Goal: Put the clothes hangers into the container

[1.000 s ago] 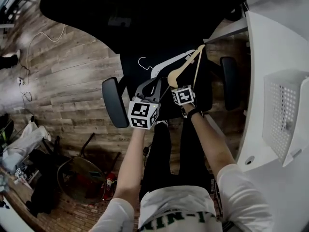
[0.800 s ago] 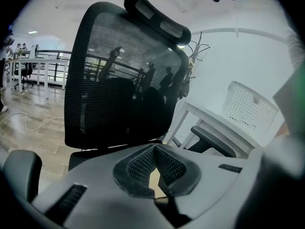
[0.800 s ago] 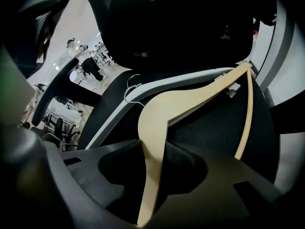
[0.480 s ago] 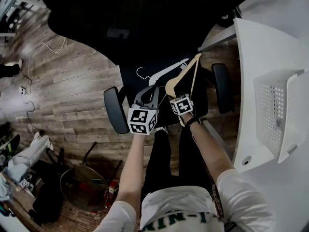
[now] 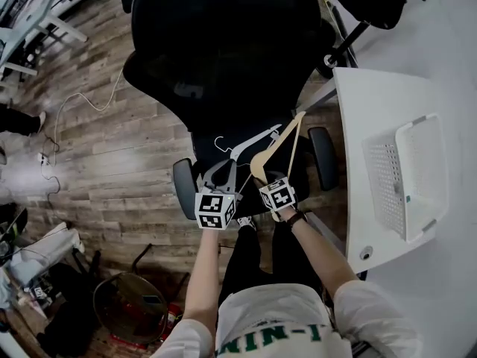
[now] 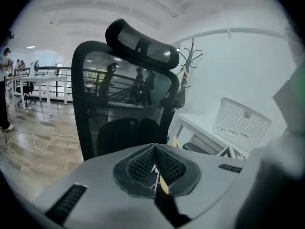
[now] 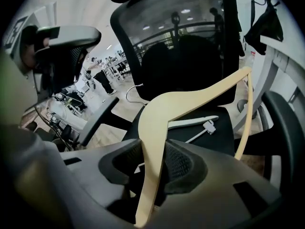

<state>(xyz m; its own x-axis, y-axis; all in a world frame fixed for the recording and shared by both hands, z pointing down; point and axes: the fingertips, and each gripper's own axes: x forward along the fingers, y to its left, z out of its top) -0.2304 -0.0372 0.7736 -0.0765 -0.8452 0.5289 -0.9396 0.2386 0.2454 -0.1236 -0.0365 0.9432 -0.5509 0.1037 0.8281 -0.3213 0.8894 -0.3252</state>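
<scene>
Both arms are reaching forward and down toward the office chair [image 5: 223,43], the left forearm [image 5: 200,274] and the right forearm [image 5: 322,246] bare and angling in toward each other. The left gripper [image 5: 222,167] is hovering over the near edge of the chair's seat, tilting gently downward, with its jaws lying together and nothing between them. The right gripper [image 5: 262,176] is sitting just beside it, also over the seat's near edge, and is pointing more steeply down. Its jaws have just been closing, and they are now pressing on one arm of the wooden hanger [image 7: 200,97], holding it so the rest is slanting away over the seat.
</scene>
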